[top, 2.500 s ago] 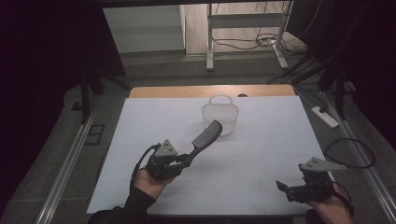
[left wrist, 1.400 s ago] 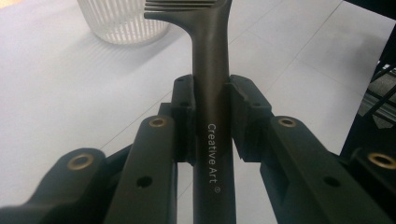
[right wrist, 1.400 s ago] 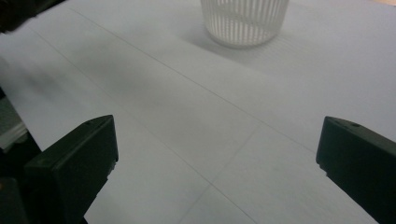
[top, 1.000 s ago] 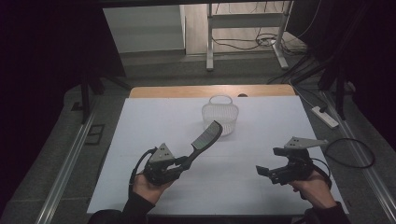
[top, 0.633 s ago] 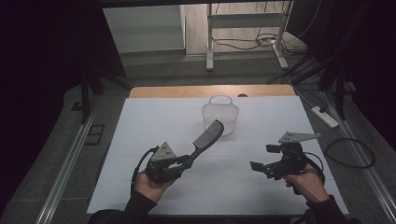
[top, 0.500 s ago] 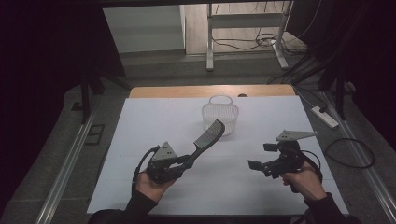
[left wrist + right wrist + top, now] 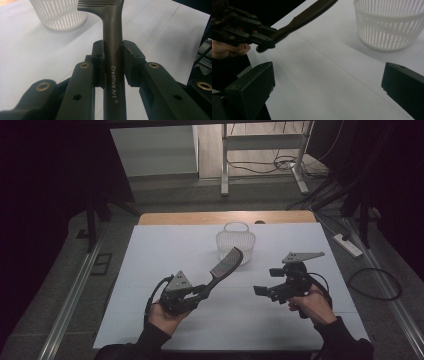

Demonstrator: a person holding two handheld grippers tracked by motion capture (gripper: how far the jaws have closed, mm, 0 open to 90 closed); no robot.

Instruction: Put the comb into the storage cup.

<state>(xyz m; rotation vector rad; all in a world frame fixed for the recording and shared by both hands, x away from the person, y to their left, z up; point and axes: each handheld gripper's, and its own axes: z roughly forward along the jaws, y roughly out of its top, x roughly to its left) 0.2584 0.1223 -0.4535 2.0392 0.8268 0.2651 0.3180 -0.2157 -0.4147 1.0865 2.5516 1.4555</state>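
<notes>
Your left gripper [image 7: 112, 65] clamps the comb [image 7: 113, 50] handle, lettering readable up close, comb head just beside the white basket [image 7: 235, 241], your right gripper [image 7: 262, 290] gaping wide, empty, near that basket.

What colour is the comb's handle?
Dark brown-grey comb, with pale "Creative Art" lettering; clearest in the left gripper view.

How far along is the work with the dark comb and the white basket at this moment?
Done: the left gripper is clamped on the dark plastic comb by its handle, lifted off the table. In hand: the open right gripper faces the comb. Left: the white slotted plastic basket looks empty.
</notes>
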